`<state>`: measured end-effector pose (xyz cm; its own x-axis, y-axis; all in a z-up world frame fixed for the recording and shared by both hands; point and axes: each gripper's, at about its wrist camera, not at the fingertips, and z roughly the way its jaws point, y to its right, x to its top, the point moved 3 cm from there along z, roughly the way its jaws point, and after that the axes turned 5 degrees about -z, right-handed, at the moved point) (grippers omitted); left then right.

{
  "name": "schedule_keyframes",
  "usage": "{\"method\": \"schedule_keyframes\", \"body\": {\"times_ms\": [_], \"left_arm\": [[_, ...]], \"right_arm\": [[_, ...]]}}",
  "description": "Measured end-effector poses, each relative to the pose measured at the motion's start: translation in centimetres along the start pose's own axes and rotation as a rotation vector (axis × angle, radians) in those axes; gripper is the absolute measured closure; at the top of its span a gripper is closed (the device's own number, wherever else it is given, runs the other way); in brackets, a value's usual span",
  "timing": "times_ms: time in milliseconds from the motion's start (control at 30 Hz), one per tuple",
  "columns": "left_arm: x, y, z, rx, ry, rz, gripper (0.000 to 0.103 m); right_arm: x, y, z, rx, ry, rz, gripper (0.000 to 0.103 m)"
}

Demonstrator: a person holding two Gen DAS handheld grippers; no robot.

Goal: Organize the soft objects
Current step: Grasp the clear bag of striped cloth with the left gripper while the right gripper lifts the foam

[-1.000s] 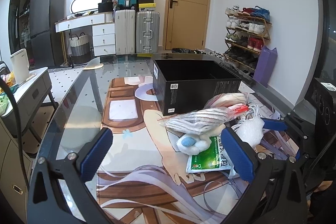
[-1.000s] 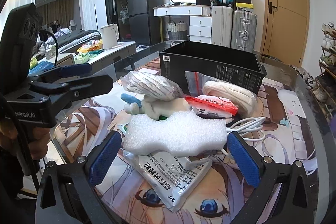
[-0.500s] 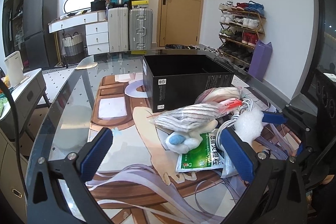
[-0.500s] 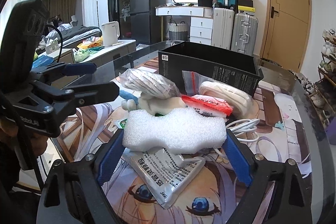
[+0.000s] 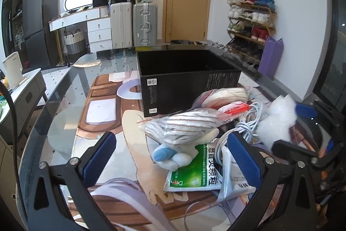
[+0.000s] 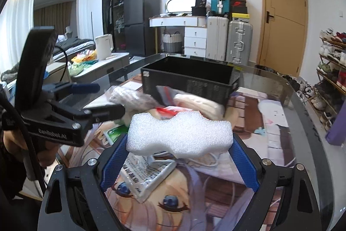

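My right gripper (image 6: 179, 157) is shut on a white foam block (image 6: 179, 135) and holds it lifted above the pile; the block also shows in the left wrist view (image 5: 276, 120). The open black box (image 6: 190, 81) stands beyond it, also seen in the left wrist view (image 5: 186, 81). My left gripper (image 5: 170, 155) is open and empty, hovering over a bagged striped cloth (image 5: 181, 127), a blue-and-white plush (image 5: 173, 155) and a green packet (image 5: 194, 172). A bagged cream cloth (image 6: 199, 105) lies against the box.
White cables (image 5: 244, 122) and a printed plastic packet (image 6: 147, 174) lie on the glass table with its picture mat (image 6: 259, 166). Suitcases (image 5: 134, 23), drawers and a shoe rack (image 5: 250, 23) stand behind. A side cabinet (image 5: 19, 101) is at left.
My right gripper closed on the foam block and lifted it off the pile. The left gripper shifted left and slightly closer to the pile, still open.
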<state>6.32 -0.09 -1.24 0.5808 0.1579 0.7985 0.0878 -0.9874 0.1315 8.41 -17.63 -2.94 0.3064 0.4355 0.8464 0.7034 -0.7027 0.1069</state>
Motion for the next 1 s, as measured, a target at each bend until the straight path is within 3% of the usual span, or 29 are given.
{"method": "schedule_keyframes", "body": {"times_ms": [467,567,633,700,1000], "left_arm": [[0.8,1.1,2.6,0.04,-0.045,-0.035,0.002],[0.8,1.1,2.9,0.048,-0.052,-0.036,0.015],[0.7,1.1,3.2,0.046,-0.067,-0.035,0.033],[0.7,1.0,3.3,0.036,-0.072,-0.036,0.044],[1.0,0.2,2.3,0.013,-0.019,-0.034,0.058]], "right_arm": [[0.0,2.6,-0.5,-0.028,0.018,0.046,0.011],[0.0,2.7,-0.5,-0.03,0.016,0.049,0.011],[0.1,2.7,-0.4,-0.032,0.015,0.047,0.011],[0.1,2.7,-0.4,-0.032,0.017,0.051,0.011],[0.2,3.2,-0.3,-0.042,0.019,0.06,0.011]]}}
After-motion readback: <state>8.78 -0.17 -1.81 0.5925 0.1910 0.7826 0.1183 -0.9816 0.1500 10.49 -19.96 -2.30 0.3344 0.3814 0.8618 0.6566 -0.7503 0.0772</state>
